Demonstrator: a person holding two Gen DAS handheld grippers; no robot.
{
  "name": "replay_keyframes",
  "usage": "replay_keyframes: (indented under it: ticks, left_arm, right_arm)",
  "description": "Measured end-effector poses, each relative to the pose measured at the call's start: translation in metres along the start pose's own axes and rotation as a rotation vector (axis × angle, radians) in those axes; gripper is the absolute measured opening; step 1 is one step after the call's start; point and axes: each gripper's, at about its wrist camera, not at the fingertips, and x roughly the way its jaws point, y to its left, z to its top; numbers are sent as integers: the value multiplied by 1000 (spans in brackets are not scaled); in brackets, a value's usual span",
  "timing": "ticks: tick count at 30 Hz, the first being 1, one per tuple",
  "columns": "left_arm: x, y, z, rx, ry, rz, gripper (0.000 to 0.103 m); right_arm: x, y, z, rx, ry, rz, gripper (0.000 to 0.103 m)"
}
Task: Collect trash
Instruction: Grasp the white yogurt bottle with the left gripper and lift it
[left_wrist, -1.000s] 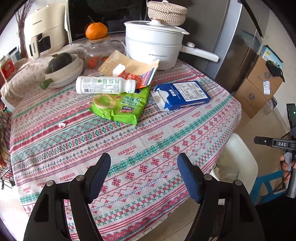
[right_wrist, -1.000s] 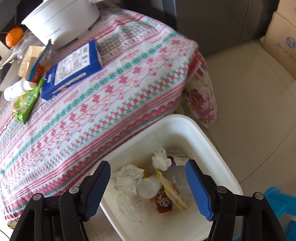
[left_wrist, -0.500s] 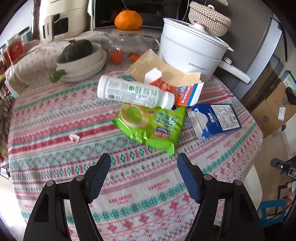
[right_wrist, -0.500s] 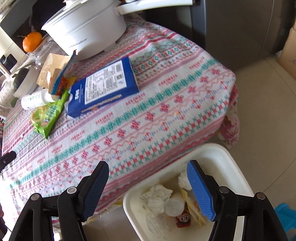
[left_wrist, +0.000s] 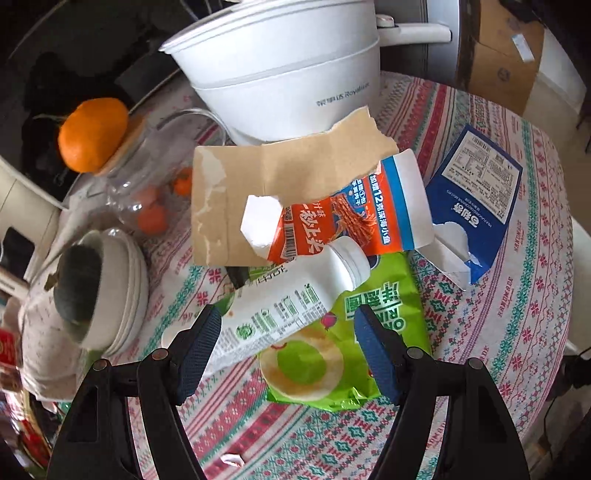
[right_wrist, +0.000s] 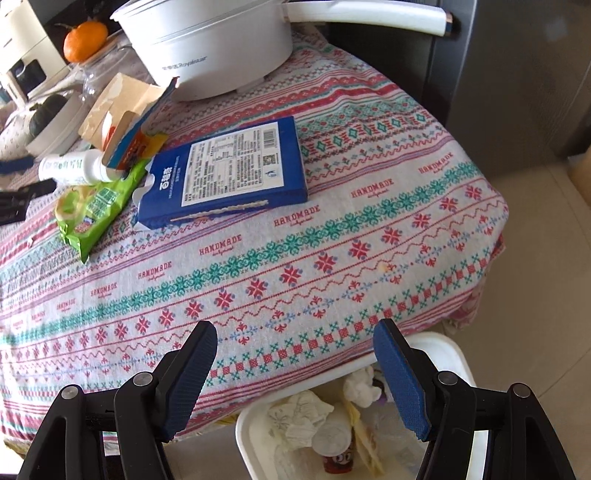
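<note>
A white plastic bottle (left_wrist: 288, 302) lies on a green snack bag (left_wrist: 354, 332) on the patterned tablecloth. My left gripper (left_wrist: 286, 328) is open, its pads on either side of the bottle's lower body, empty. Behind lie a torn brown and orange carton (left_wrist: 295, 195) and a blue box (left_wrist: 476, 188). My right gripper (right_wrist: 295, 350) is open and empty above the table's front edge, over a white trash bin (right_wrist: 251, 439) holding tissues and wrappers. The blue box (right_wrist: 229, 166), bottle (right_wrist: 74, 168) and green bag (right_wrist: 96, 206) also show in the right wrist view.
A white electric pot (left_wrist: 288, 70) stands at the back. A glass jar with an orange on top (left_wrist: 96, 136) and a bowl with a dark squash (left_wrist: 96, 291) are at the left. Cardboard boxes (left_wrist: 506, 51) stand beyond the table.
My left gripper has moved forward over the table to straddle the bottle. My right gripper has risen from over the bin toward the table edge. Both stayed open.
</note>
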Motion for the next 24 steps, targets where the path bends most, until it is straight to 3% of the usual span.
replay_keyframes:
  ticks: [6,10,12,15,24]
  left_arm:
    - [43,6,14,97,132,-45,78]
    - [57,4,5,112,225,-106,76]
    - [58,-2,-4,142,237,-97,75]
    - [53,3,-12,60,217,-102,64]
    - [19,16,-46,-287,111,-118,54]
  right_arm:
    - [3,-2,4,-9,3,7,75]
    - [2,-2,6,-7,1,16,75]
    - [3,-2,7,-7,0,19,75]
    - [3,-1,8,0,4,30,75]
    - [5,4,7,5,-4,32,75]
